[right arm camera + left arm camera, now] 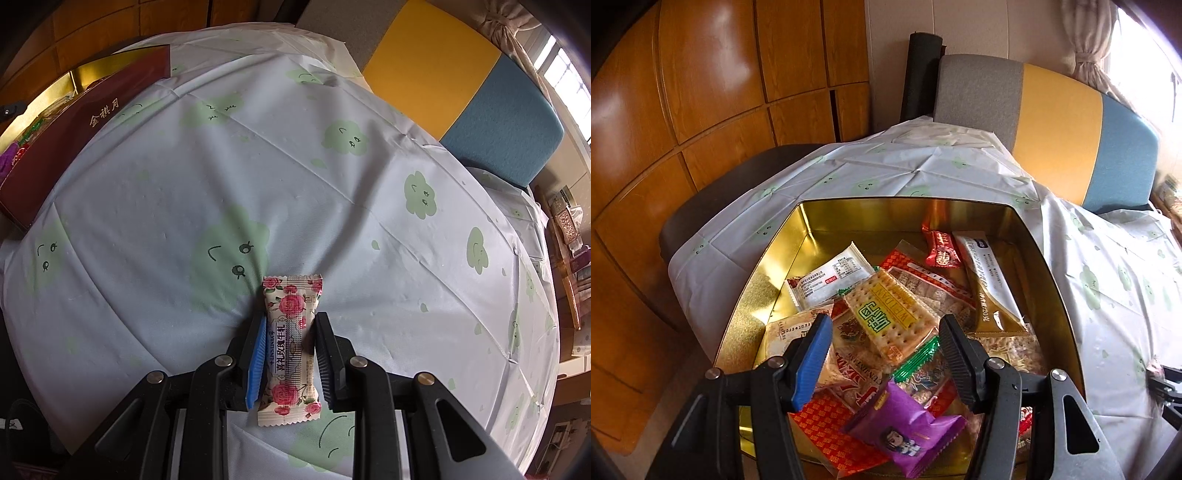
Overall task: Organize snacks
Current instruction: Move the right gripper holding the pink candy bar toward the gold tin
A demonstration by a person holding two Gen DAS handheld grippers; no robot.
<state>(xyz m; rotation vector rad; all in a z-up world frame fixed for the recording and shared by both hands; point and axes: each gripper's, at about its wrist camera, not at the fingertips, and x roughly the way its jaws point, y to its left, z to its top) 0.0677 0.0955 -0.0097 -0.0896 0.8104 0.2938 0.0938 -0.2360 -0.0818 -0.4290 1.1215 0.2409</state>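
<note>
A gold tin box [761, 280] holds several snack packets, among them a yellow cracker pack [886, 314] and a purple packet [908, 432]. My left gripper [882, 339] is open and empty above the packets in the box. In the right wrist view a rose-printed candy bar packet [291, 350] lies between the fingers of my right gripper [290, 332], which is shut on it, just above the tablecloth. The box [74, 122] shows at the far left there, with its dark red outer wall.
The table carries a pale tablecloth [332, 206] with green cloud faces. A grey, yellow and blue chair back [1052, 125] stands behind the table. Wooden cabinets [701, 92] are at the left. Shelves with items [569, 236] are at the right.
</note>
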